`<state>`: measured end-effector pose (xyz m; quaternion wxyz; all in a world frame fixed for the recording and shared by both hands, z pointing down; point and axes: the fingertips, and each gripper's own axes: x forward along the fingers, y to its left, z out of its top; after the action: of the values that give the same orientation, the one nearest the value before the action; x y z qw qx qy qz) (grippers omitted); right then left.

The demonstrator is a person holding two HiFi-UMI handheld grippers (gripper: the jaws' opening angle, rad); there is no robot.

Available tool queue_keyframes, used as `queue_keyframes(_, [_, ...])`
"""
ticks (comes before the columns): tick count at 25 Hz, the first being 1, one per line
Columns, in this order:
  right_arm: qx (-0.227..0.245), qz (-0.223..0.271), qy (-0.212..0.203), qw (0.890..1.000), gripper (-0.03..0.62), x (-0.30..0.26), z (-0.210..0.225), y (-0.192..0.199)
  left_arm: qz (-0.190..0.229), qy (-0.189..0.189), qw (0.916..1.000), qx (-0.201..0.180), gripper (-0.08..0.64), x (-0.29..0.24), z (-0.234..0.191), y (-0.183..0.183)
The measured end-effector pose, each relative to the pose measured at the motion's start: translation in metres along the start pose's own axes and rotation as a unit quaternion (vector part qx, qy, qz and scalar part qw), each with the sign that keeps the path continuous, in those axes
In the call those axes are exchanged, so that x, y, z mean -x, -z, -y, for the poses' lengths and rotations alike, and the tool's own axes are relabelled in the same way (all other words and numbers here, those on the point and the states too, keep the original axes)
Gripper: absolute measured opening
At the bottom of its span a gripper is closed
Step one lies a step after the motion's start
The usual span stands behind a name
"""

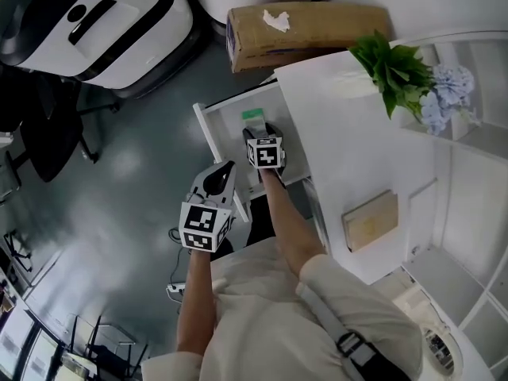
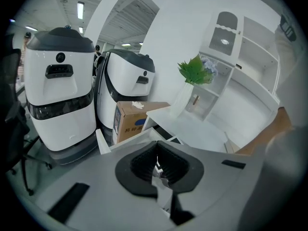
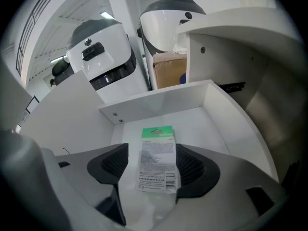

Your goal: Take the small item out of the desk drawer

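Drawer [image 3: 159, 100] stands open beyond the worktop [image 1: 341, 157] edge, with room around the packet [image 3: 156, 146] on its floor. Right tongs [image 3: 154, 165] apart, straddling the packet; left tongs [image 2: 158, 166] together by the drawer front.

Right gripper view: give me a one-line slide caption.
Right gripper, jaws open, either side of a green-topped packet lying flat in the open white drawer.

Packet [image 3: 156, 160] in the drawer [image 3: 159, 100] below the desktop [image 1: 341, 149], cardboard box [image 1: 305, 30] beyond the drawer, plant [image 1: 393, 66] on the desktop
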<state>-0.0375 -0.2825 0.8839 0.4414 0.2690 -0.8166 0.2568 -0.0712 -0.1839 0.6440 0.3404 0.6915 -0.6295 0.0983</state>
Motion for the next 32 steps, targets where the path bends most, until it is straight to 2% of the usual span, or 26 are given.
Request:
queue_keyframes(4, [0.022,-0.019,0.019,0.999,0.386,-0.009,0.008,0.008,-0.001,-0.010,0.9999,0.012,0.017,0.001,-0.003,0.006])
queue_keyframes(6, [0.030,-0.030,0.022,0.999,0.396,-0.016,0.009,0.009,0.000,-0.016,0.9997,0.016,0.017,0.002,-0.007,0.008])
queue_keyframes(15, [0.036,-0.069,0.020,0.997,0.397,-0.037,0.007,0.017,0.003,-0.028,0.9990,0.034,0.017,0.001,-0.013,0.015])
queue_keyframes(20, [0.075,-0.084,0.039,0.993,0.396,-0.041,0.014,0.020,0.000,-0.020,0.9994,0.029,0.017,0.000,-0.008,0.018])
queue_keyframes(24, [0.080,-0.096,0.038,0.991,0.368,-0.039,0.015,0.020,-0.001,-0.019,0.9994,0.028,0.017,0.005,-0.007,0.021])
queue_keyframes(32, [0.064,-0.076,0.034,0.994,0.367,-0.016,0.007,0.014,-0.009,-0.003,0.9998,0.016,0.017,0.016,-0.003,0.024])
